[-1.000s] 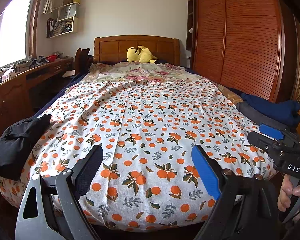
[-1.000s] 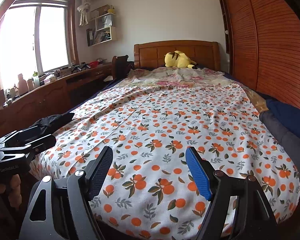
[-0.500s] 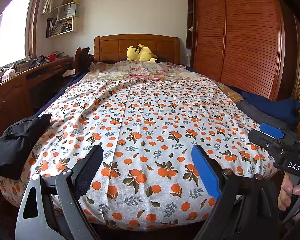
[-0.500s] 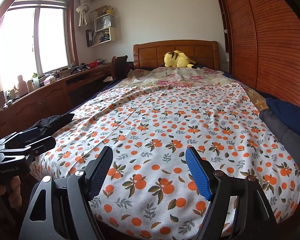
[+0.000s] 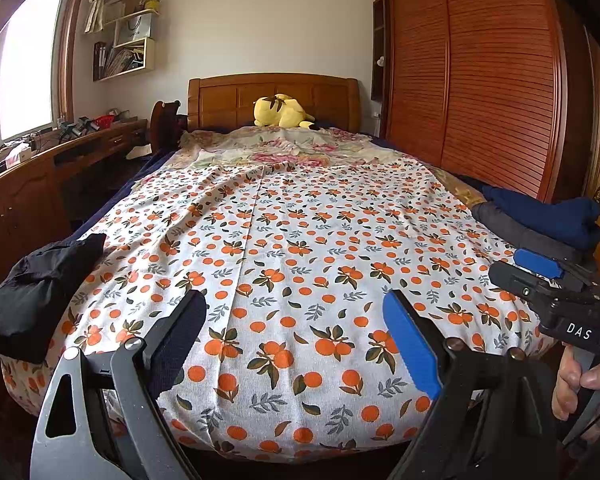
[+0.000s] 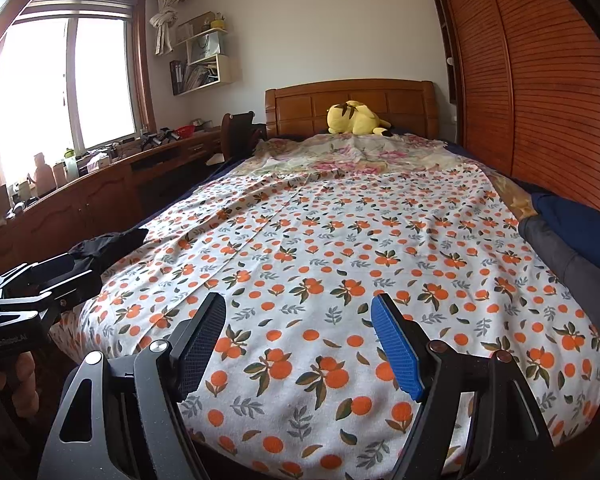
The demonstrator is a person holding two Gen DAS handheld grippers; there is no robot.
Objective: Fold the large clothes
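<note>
Bedroom walls, a bright window and a slatted wooden wardrobe frame a bed that fills both wrist views, covered by a white sheet printed with oranges.

Nearest the foot of the bed, the left claw has its jaws standing wide apart with nothing between them; only the orange-print sheet shows through the gap, and the pads do not touch it. Just to its right, the right claw appears from the side, gripped by a hand at the frame's edge. In its own view the right claw is likewise spread open and empty above the end of the bed, and to its left the left claw's body shows with fingers wrapped beneath it.

Further out, to the left of the left claw, a crumpled black garment lies on the bed's left edge. To the right of the right claw, a dark grey folded garment and a navy blue one rest along the bed's right side, touching each other, beside the wardrobe.

Beyond both claws, a floral cover lies across the head of the bed, with a yellow plush toy against the wooden headboard. Off to the far left, a cluttered wooden table runs under the window, and wall shelves hang above it.
</note>
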